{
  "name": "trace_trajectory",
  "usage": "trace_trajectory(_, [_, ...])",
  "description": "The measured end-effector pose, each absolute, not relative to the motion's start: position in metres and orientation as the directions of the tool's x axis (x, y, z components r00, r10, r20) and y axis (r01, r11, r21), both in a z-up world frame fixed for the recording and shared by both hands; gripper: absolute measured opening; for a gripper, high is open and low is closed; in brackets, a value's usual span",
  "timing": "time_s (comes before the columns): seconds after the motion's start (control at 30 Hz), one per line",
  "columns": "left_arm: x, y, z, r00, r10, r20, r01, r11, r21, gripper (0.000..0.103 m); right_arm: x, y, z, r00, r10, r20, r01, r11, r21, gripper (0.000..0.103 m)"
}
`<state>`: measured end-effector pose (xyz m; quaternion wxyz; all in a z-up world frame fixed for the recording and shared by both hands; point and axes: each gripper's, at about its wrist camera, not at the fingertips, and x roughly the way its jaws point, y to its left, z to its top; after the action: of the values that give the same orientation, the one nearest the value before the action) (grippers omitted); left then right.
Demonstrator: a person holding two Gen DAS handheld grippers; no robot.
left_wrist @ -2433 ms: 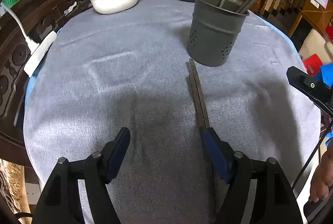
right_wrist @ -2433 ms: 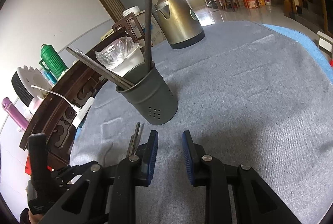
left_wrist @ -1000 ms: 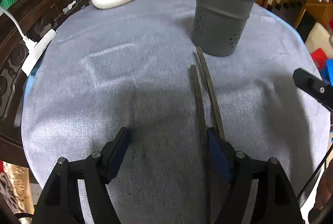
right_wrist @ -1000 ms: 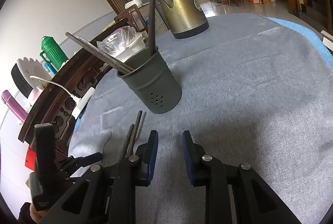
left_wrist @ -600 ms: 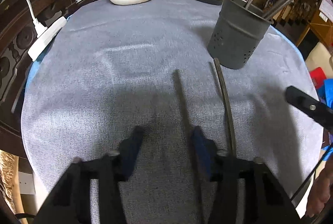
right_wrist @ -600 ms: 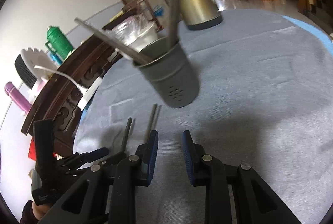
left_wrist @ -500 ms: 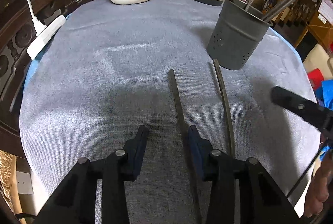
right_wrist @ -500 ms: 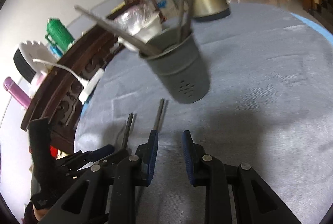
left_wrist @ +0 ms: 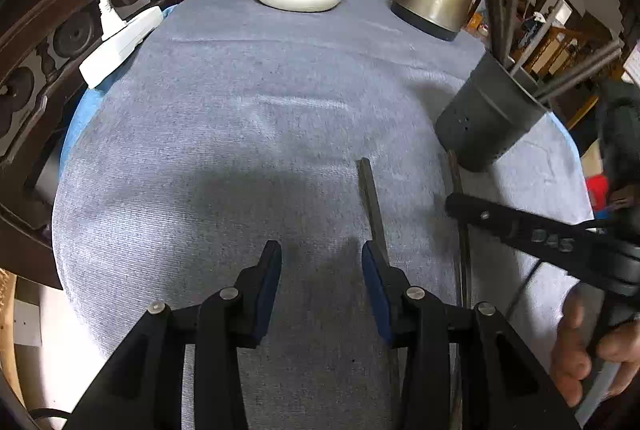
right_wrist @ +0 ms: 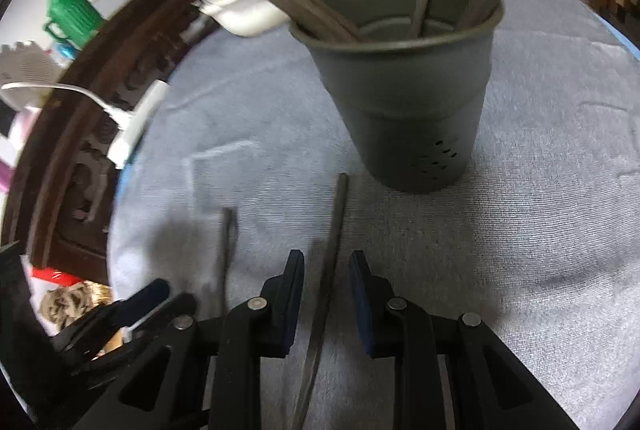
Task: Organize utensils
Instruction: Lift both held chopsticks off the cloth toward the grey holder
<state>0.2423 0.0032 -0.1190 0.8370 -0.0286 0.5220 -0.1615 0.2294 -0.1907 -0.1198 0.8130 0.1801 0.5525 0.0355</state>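
In my left wrist view, my left gripper [left_wrist: 321, 266] stands wide and holds nothing, low over the grey tablecloth [left_wrist: 240, 134]. 1 dark chopstick [left_wrist: 371, 204] lies on the cloth with its long axis running away from me, its near part passing just beside and under my right-hand pad rather than between the 2 pads. A second chopstick [left_wrist: 460, 214] lies further to the right, pointing at the foot of the grey utensil holder [left_wrist: 486, 118], and my right gripper's black finger crosses above it there. In my right wrist view, my right gripper [right_wrist: 326, 272] is narrow but not closed, and that second chopstick [right_wrist: 332, 250] runs straight up the gap between its pads, its far tip just short of the utensil holder [right_wrist: 404, 86], where 4 or so sticks already stand. I cannot tell whether the pads touch it. I judge my right hand better placed: it only needs to close, whereas my left must shift right first.
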Motion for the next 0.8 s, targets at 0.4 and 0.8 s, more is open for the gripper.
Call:
trace_trajectory(0.4, [0.278,-0.016,-0.118,0.302,-0.325,-0.896,0.276,0.93,-0.244,0.042,0.219,-0.202,-0.113,0.403,0.212,-0.89,0.128,0.95,0.284,0.006])
trace_trajectory(0.8, [0.307,-0.044,-0.132,0.22,-0.328,-0.919,0.291,0.921,-0.259,0.008,0.184,-0.274,-0.107,0.42,0.229,-0.878,0.237,0.906,0.349,0.006])
